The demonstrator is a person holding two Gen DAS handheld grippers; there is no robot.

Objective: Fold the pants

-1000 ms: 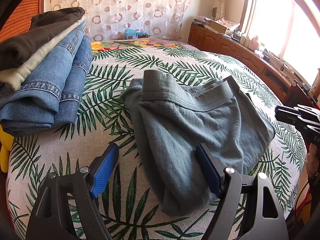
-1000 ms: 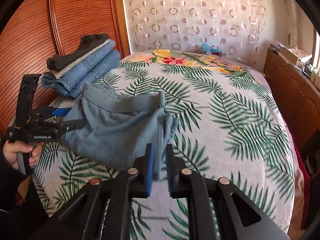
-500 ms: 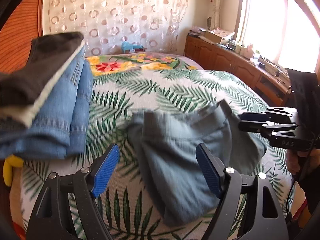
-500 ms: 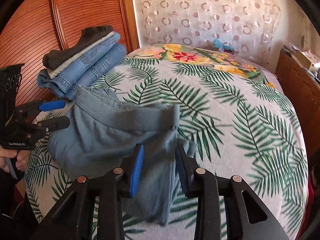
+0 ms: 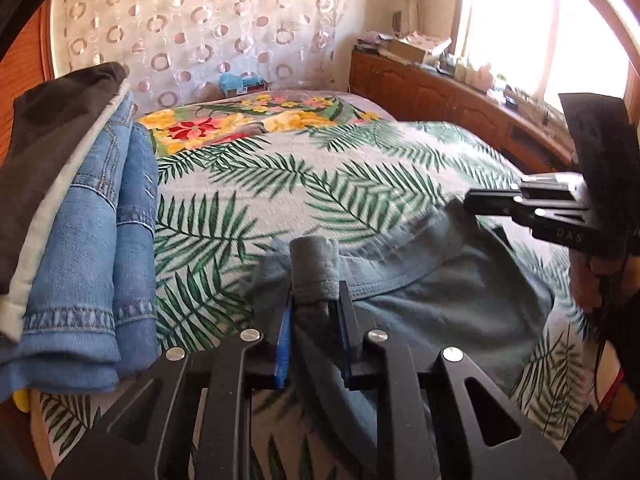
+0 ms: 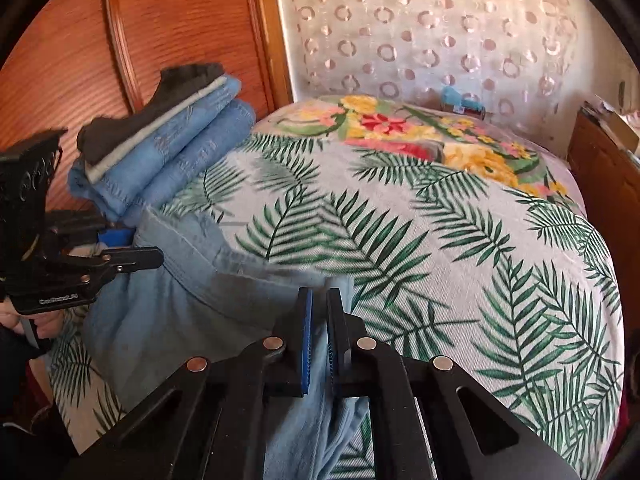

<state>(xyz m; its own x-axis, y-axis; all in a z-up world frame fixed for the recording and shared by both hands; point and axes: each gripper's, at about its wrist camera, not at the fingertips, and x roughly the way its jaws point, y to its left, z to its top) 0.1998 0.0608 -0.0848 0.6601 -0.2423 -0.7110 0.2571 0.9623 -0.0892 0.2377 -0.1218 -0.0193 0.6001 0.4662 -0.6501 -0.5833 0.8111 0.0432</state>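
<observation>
left gripper [image 5: 314, 312] fingers closing on bunched pants [image 5: 420, 300] waistband at 12 o'clock; right gripper [image 6: 318, 320] fingers clamped on the opposite edge.

grey-blue pants [image 5: 460, 304]: soft, wrinkled, lying near edge of palm-leaf bedspread [image 5: 328, 176]. waistband stretched taut between two raised corners, one corner bunched into upright roll. lower part hangs slack, partly draped over bed edge. beside folded-clothes stack [image 5: 80, 248].

Grey-blue pants [image 5: 440, 304], palm-leaf bedspread [image 5: 320, 168], blue denim stack [image 5: 92, 264], ring-patterned curtain [image 5: 192, 32]
</observation>
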